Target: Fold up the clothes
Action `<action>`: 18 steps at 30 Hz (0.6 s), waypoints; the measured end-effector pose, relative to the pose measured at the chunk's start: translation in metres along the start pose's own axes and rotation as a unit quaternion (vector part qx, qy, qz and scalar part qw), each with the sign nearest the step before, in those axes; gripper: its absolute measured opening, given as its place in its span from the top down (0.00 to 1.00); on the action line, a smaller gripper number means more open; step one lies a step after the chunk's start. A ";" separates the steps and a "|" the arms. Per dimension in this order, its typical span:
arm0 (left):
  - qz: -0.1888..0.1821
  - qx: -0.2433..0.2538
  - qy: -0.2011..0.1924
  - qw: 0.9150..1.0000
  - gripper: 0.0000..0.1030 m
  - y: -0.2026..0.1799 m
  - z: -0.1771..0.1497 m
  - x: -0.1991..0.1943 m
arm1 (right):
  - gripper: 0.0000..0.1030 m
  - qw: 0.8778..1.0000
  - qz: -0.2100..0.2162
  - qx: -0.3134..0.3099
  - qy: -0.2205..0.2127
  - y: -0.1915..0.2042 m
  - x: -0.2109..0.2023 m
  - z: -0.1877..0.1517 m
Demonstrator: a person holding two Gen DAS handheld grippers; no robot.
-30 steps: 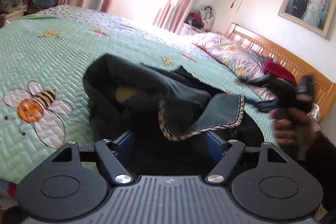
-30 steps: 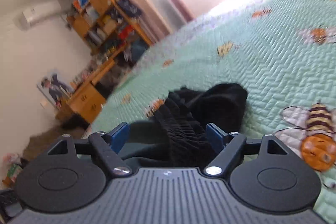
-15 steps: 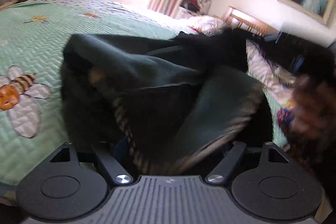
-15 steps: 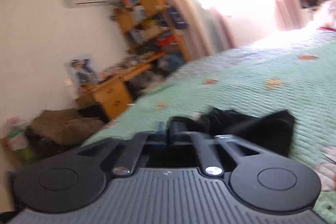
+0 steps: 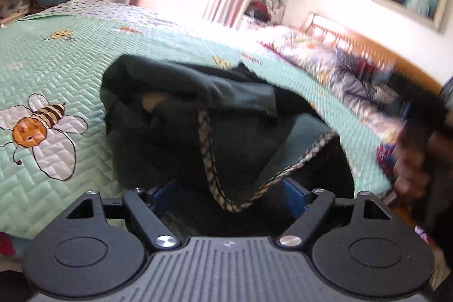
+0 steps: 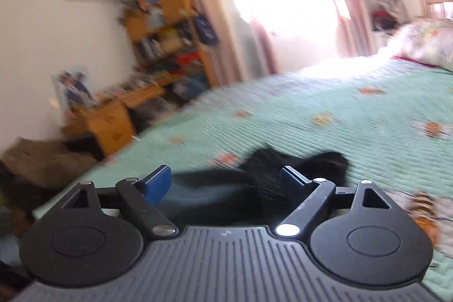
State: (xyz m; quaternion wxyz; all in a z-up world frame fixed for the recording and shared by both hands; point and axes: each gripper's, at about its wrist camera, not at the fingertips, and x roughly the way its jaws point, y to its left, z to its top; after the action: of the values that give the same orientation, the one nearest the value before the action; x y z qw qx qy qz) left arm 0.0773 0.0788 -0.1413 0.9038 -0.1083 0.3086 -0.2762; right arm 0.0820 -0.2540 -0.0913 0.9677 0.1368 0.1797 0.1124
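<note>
Left gripper (image 5: 229, 188): jaws opening, wide; garment (image 5: 198, 115) sags between, unpinched.
Right gripper (image 6: 226, 183): shut half a second ago, now opening.
Garment: frame centre, on bed (image 5: 56, 67).
Writing: none readable.

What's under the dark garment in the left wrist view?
The dark garment lies crumpled on the green quilt, which shows all around it. Whatever lies beneath its folds is covered.
</note>
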 end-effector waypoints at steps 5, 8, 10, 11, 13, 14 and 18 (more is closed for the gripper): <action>0.006 0.010 -0.005 1.000 0.10 -0.008 0.006 0.006 | 0.18 0.992 -0.003 0.102 0.074 -0.047 0.036 -0.032; 0.014 0.020 -0.004 1.000 0.05 -0.015 0.007 0.009 | 0.40 0.987 0.025 0.135 0.080 -0.048 0.051 -0.042; 0.017 0.018 -0.007 1.000 0.02 -0.015 0.006 0.009 | 0.64 0.988 0.032 0.126 0.081 -0.040 0.059 -0.042; 0.020 0.016 -0.008 1.000 0.01 -0.015 0.005 0.009 | 0.74 0.989 0.028 0.118 0.089 -0.037 0.064 -0.040; 0.026 0.009 -0.008 1.000 0.01 -0.014 0.002 0.011 | 0.81 0.988 0.032 0.119 0.090 -0.034 0.063 -0.034; 0.027 0.006 -0.006 1.000 0.01 -0.013 0.001 0.012 | 0.82 0.988 0.040 0.123 0.083 -0.032 0.060 -0.030; 0.013 0.014 0.000 1.000 0.03 -0.015 0.003 0.017 | 0.85 0.989 0.076 0.120 0.041 -0.022 0.042 -0.004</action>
State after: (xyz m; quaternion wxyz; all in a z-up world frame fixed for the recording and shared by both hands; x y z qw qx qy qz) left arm 0.0839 0.0573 -0.1417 0.9088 -0.0913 0.3061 -0.2684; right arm 0.1221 -0.2624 -0.1145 0.9246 0.2609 0.2201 0.1691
